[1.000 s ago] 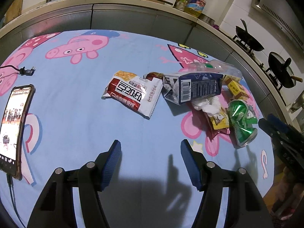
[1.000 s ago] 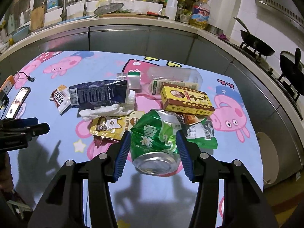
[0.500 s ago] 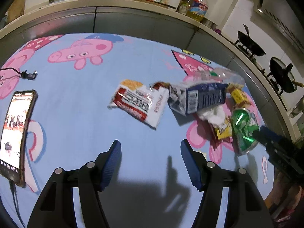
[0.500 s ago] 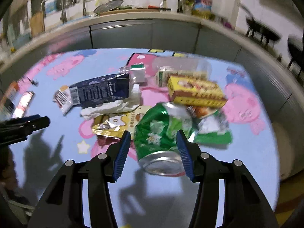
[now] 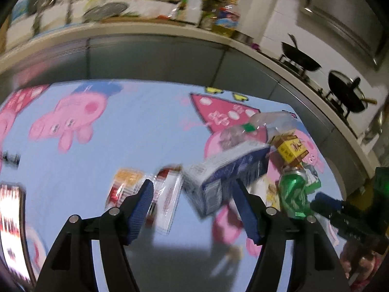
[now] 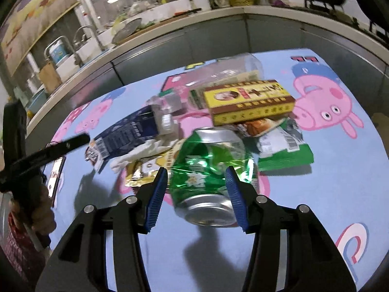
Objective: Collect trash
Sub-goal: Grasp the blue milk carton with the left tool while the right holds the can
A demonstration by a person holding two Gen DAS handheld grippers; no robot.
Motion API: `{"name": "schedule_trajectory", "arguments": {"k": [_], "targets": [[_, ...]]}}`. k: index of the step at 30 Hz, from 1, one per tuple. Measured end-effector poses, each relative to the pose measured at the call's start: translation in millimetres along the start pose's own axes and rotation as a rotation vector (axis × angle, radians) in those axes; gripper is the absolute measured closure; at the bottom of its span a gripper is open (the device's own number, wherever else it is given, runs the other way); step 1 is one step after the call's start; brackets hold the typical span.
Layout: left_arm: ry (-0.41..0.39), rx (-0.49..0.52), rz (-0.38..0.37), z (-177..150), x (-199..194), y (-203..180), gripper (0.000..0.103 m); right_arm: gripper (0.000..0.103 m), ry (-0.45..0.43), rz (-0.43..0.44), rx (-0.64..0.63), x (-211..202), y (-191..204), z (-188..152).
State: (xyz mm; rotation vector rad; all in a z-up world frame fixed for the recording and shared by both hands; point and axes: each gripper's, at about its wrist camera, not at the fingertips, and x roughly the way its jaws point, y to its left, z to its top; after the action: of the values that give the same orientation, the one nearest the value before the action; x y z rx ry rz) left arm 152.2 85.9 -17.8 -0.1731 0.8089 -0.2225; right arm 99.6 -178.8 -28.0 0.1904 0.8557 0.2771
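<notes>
A pile of trash lies on the blue cartoon-pig tablecloth (image 5: 136,131). My right gripper (image 6: 196,175) is shut on a crushed green can (image 6: 209,160), lifted and tilted over the pile. Behind it lie a yellow box (image 6: 248,99), a green wrapper (image 6: 282,150), a dark blue carton (image 6: 126,131), a clear plastic bottle (image 6: 223,70) and a white tissue (image 6: 143,150). My left gripper (image 5: 192,192) is open and empty, low over the cloth, with the blue carton (image 5: 226,175) and a red-white snack wrapper (image 5: 167,202) between and just beyond its fingers. The can also shows in the left wrist view (image 5: 294,194).
A phone (image 5: 12,228) lies at the cloth's left edge. A grey counter (image 5: 155,48) with sink, bottles and dishes runs behind the table. Woks (image 5: 301,58) sit on a stove at the right.
My left gripper has moved forward and right, close to the snack wrapper and blue carton. My right gripper keeps the can and has tilted and shifted slightly.
</notes>
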Motion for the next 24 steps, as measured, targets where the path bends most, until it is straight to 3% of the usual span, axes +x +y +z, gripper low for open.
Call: {"name": "schedule_trajectory", "arguments": {"k": [3,6,8,12,17,24], "targets": [[-0.004,0.065,-0.022,19.3,20.4,-12.0,0.023,0.054,0.019,0.004,0.044,4.1,-10.7,0.1],[0.072,0.104,-0.065,25.8,46.4,-21.3,0.023,0.054,0.032,-0.001,0.066,5.8,-17.4,-1.4],[0.122,0.121,-0.101,20.1,56.2,-29.2,0.023,0.054,0.036,0.005,0.078,5.4,-22.2,-3.0],[0.142,0.198,-0.105,-4.4,48.7,-56.4,0.023,0.052,0.033,0.038,0.106,3.8,-31.4,-5.9],[0.146,0.221,-0.113,-14.7,34.1,-72.8,0.023,0.047,0.038,0.083,0.142,5.2,-42.5,-9.4],[0.163,0.158,-0.128,15.9,38.6,-68.9,0.023,0.04,0.016,0.172,0.303,3.7,-85.5,-12.1]]}}
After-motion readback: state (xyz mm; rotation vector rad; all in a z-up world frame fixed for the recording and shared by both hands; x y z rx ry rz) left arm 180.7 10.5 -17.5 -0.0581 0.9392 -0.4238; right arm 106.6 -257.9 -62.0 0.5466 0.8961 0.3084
